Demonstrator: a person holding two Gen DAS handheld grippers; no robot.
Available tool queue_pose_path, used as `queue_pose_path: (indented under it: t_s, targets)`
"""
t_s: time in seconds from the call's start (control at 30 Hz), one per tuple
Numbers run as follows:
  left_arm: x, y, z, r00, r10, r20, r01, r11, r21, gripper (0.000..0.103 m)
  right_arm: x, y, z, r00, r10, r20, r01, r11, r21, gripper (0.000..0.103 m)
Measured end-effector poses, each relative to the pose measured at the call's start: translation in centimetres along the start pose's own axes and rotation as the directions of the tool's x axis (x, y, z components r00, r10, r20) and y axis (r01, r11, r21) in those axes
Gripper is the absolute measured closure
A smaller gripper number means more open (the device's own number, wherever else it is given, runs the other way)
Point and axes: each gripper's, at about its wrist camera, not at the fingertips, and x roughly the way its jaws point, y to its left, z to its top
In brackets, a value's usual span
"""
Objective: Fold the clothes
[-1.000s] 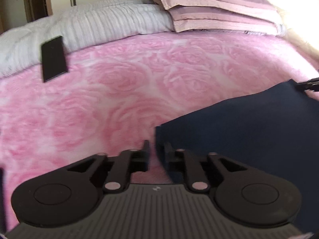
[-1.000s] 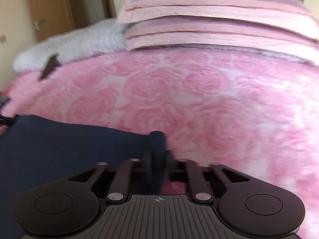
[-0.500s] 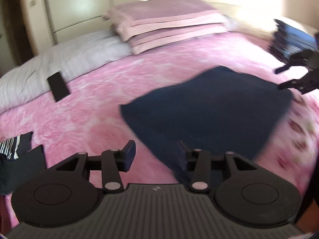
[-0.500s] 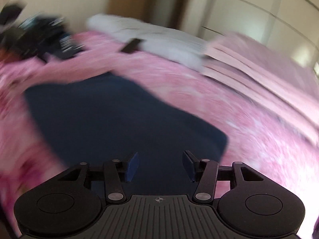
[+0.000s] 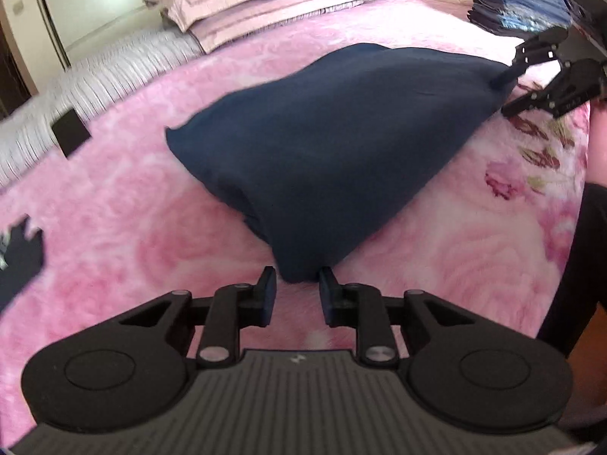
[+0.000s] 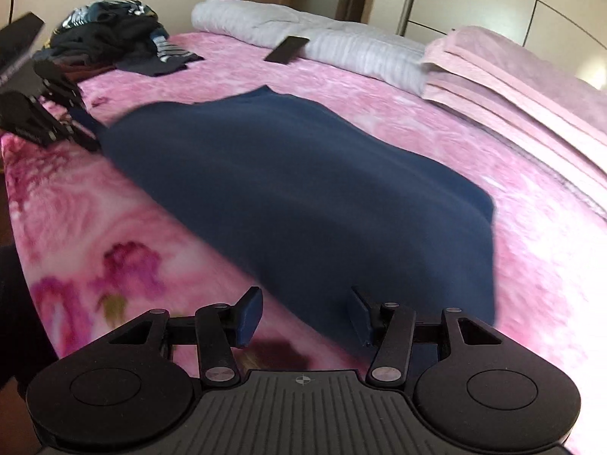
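On the pink bed (image 5: 125, 235), near its middle and running toward the foot edge, lies the navy garment (image 5: 341, 144), folded over into a tapering shape.

Handling, as judged: soft, light knit cloth with no stiffness. It will drape and sag from any hold and may drag on the plush cover. It is not fragile. Best hold is at corners or along a folded edge, pinching all layers together so the fold does not slip apart.

Left gripper (image 5: 295, 295): jaws closing, with the garment's narrow near corner sitting between the tips. The pads do not yet appear to press on the cloth.

Right gripper (image 6: 303, 314): jaws standing wide apart over the garment's near edge. The cloth lies under and beside the right finger; nothing is clamped. The left camera shows the same gripper at the garment's far corner, likewise parted.

Containers: none seen. Holding places instead:
- Unfolded clothes (image 6: 110, 41) heaped at the far left corner of the bed, in the right camera.
- Stack (image 5: 519, 3) of folded dark items at the bed's right edge, in the left camera.

Other items: grey quilt (image 6: 303, 41) along the head edge, a phone (image 6: 286, 49) against it, and pink pillows (image 6: 531, 76) stacked at the head corner, all well apart from the garment.
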Motion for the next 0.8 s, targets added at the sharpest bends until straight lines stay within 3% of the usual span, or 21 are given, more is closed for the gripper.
queue_pose_path:
  t_s: [0.1,0.2,0.33,0.4,0.47,0.57,0.63,0.7,0.77,0.8]
  targets:
    - [-1.2,-0.8,0.5,0.997,0.061,0.053,-0.065,0.995,0.074,0.082,-0.9,-0.1,-0.4,0.999,-0.042,-0.011,0.041,0.998,-0.041,0.051]
    - [-2.0,-2.8,1.5,0.989,0.072,0.128,-0.092,0.984,0.153,0.073,-1.2,0.9,-0.5,0.998,-0.054,0.008,0.055,0.992,-0.117,0.051]
    - [-0.5,-6.0,2.8,0.986,0.067,0.155,-0.116,0.936,0.332,0.058,0.8,3.0,-0.6,0.997,-0.082,0.007,0.081,0.961,-0.264,0.051]
    - [1.1,-7.3,2.6,0.987,0.086,0.139,-0.140,0.887,0.441,0.058,1.8,3.7,-0.8,0.994,-0.108,0.016,0.107,0.934,-0.342,0.051]
    - [2.7,-8.5,2.2,0.985,0.119,0.126,-0.169,0.818,0.550,0.055,2.8,4.5,-1.0,0.990,-0.136,0.028,0.135,0.898,-0.419,0.051]
    - [4.4,-9.5,1.4,0.973,0.175,0.147,-0.228,0.708,0.668,0.055,3.9,5.0,-1.7,0.972,-0.224,0.065,0.221,0.798,-0.560,0.051]
    - [4.7,-9.3,1.1,0.968,0.195,0.158,-0.249,0.678,0.692,0.055,4.5,4.8,-2.5,0.959,-0.273,0.079,0.261,0.733,-0.629,0.051]
    - [5.2,-9.2,0.7,0.961,0.216,0.173,-0.274,0.649,0.710,0.055,5.1,4.2,-3.3,0.951,-0.297,0.086,0.278,0.697,-0.661,0.051]
    - [5.9,-9.3,0.3,0.957,0.225,0.183,-0.286,0.621,0.730,0.061,5.7,4.0,-3.4,0.948,-0.302,0.097,0.286,0.679,-0.676,0.051]
    - [6.3,-9.4,0.3,0.957,0.230,0.177,-0.284,0.609,0.741,0.071,6.0,3.9,-3.5,0.947,-0.304,0.103,0.289,0.670,-0.684,0.051]
